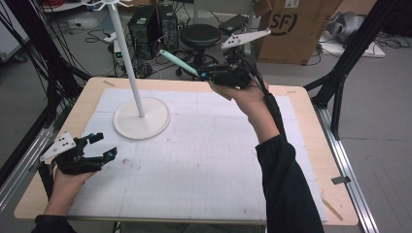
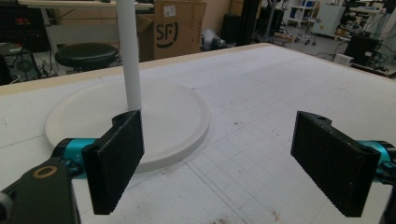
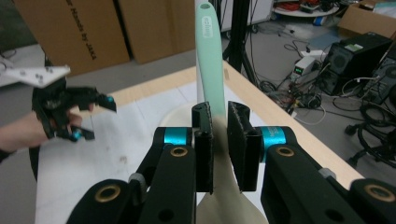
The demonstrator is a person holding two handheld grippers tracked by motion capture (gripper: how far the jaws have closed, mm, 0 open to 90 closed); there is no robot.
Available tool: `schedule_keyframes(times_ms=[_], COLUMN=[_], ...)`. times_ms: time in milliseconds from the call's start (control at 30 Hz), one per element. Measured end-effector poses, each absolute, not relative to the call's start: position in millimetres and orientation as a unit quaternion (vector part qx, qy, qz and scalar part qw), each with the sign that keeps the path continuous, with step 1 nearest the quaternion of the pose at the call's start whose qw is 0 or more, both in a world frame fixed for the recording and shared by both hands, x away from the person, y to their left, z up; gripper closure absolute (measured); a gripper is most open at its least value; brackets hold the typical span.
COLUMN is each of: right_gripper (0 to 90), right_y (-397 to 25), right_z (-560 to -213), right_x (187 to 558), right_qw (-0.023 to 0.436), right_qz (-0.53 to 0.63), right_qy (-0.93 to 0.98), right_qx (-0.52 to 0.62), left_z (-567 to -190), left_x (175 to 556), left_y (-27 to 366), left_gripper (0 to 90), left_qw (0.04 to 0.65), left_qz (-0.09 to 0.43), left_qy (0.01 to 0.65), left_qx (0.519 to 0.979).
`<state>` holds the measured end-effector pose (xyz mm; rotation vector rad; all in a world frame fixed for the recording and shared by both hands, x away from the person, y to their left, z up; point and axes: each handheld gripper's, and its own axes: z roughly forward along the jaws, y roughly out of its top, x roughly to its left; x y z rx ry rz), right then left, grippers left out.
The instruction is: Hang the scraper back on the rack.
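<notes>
My right gripper [image 1: 210,74] [image 3: 220,119] is raised over the table's far edge and is shut on a spatula. The spatula's mint-green handle [image 1: 178,62] [image 3: 209,60] points left and away, toward the white stand; its cream blade [image 3: 223,200] lies back between the jaws' arms. The stand has a round base [image 1: 142,119] [image 2: 177,116] and a thin upright pole [image 1: 127,53] [image 2: 129,56] at the table's far left. My left gripper [image 1: 105,145] [image 2: 219,154] [image 3: 95,119] hovers low at the near left, open and holding nothing, facing the stand's base.
A white grid mat [image 1: 204,155] covers the wooden table [image 1: 311,145]. Beyond the far edge stand a black stool [image 1: 200,35], a cardboard box [image 1: 296,26] and computer towers [image 1: 145,24]. Black frame posts [image 1: 350,53] flank the table.
</notes>
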<state>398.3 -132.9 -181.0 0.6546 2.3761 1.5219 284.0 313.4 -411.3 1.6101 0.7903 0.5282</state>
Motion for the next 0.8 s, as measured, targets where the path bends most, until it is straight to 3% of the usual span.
schedule_keyframes(times_ms=[400,800], right_gripper=[81.1,81.2], right_y=[-94.0,-65.5], right_z=[-139.2,-121.9], right_x=[406.9,405.7], right_qw=[0.133,0.137], right_qz=[0.538,0.557], right_qy=[0.804,0.793], right_qx=[0.217,0.206], left_z=[-410.7,-410.9], left_x=[284.6,284.3], left_y=[314.0,312.5], left_gripper=[17.5,17.5], left_qw=[0.6,0.599], left_qz=[0.219,0.213], left_qy=[0.341,0.339], left_qx=[0.69,0.694])
